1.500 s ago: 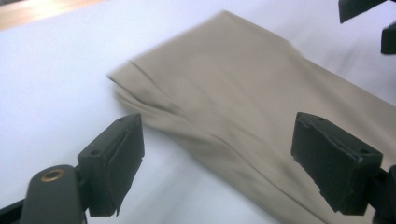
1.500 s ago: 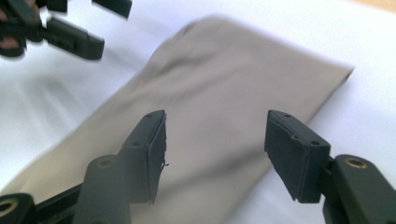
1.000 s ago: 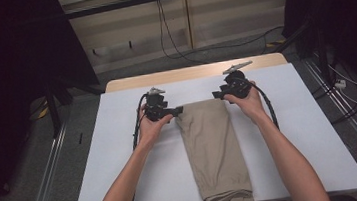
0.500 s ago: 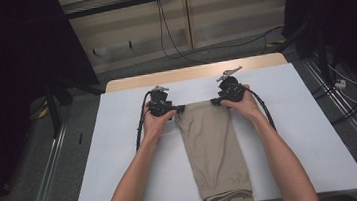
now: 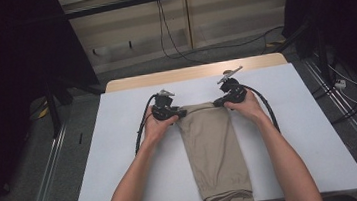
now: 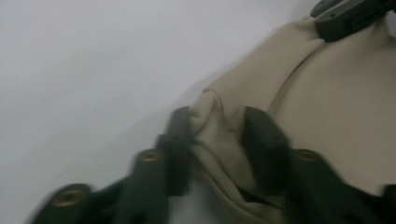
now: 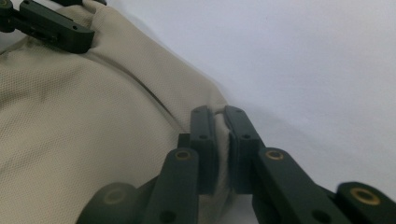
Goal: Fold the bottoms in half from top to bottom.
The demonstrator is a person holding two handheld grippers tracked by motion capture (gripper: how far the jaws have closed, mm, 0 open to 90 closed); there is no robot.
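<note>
My left gripper [image 5: 182, 113] and right gripper [image 5: 217, 103] have just been closing, and each now pinches a far corner of the folded beige trousers [image 5: 213, 152] on the white table [image 5: 121, 151]; a second ago both jaws stood wider there

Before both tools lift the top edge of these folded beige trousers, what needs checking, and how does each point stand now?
1. Right tool pinching the right corner of the trousers: ok, cloth squeezed thin between the jaws, which have just been closing.
2. Left tool on the left corner: ok, jaws just closing, fabric bunched between them.
3. Both tools level at the top edge: ok.
4. Grip depth at the left corner: cannot tell, blurred.
5. Trousers flat on the white table: ok.
</note>
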